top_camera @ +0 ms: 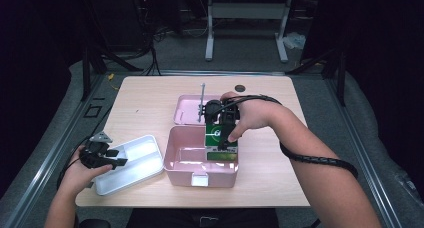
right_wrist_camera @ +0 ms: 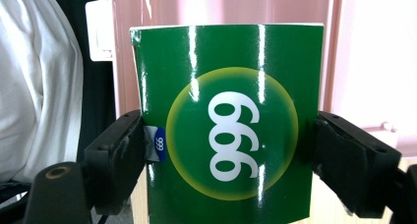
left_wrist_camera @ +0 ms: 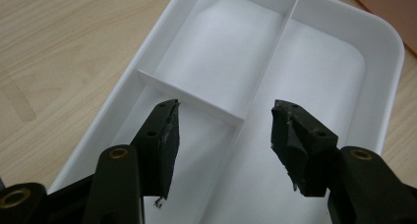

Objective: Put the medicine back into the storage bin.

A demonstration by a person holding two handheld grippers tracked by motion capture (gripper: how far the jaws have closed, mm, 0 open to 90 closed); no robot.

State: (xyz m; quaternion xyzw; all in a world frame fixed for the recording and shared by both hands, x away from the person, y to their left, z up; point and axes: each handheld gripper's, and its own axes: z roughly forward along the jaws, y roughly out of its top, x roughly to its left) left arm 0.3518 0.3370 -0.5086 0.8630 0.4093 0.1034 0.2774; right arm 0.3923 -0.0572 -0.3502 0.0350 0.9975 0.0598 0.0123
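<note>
Right gripper (right_wrist_camera: 228, 150) clamps green box (right_wrist_camera: 228, 135), hiding its side edges.

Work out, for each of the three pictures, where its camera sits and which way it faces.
High view: above the person's side, looking forward and down on the table; both forearms show.
Left gripper view: rides the left gripper, open above the white tray.
Right gripper view: rides the right gripper, gripping the green box.
Shared: the high view also shows the white tray and the green box.
</note>
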